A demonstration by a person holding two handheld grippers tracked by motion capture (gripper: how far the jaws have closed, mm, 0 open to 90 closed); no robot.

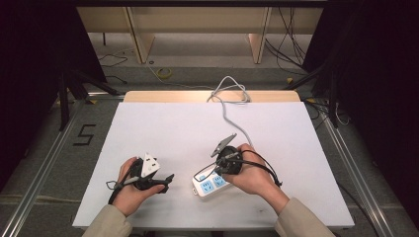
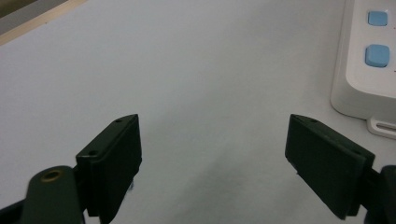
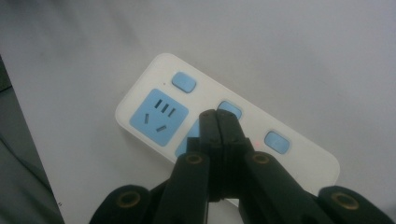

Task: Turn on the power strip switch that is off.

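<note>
- The left gripper [image 1: 165, 181] lies low over the white table [image 1: 163, 128] in the person's left hand [image 1: 129, 190]; its jaws stand wide apart with only bare table between them; its grey three-cornered plate sits on top.
- Just off that gripper's right jaw, in the left gripper view, a corner of the white power strip [image 2: 369, 56] shows with two blue buttons [image 2: 377, 55]; strip and jaw are apart.
- The power strip [image 1: 210, 185] lies flat on the table between the two grippers, right under the right one (blue socket faces up); its grey cord [image 1: 228, 106] runs away from the right gripper to the table's far edge.
- The right gripper [image 3: 219, 122], held in the right hand [image 1: 252, 173], points down at the strip [image 3: 224, 135]; its jaws are pressed together with nothing between them; the tips sit over the strip's middle, beside a blue button [image 3: 229, 109]; whether they touch it I cannot tell; a blue socket [image 3: 159, 116] lies just left of the tips.
</note>
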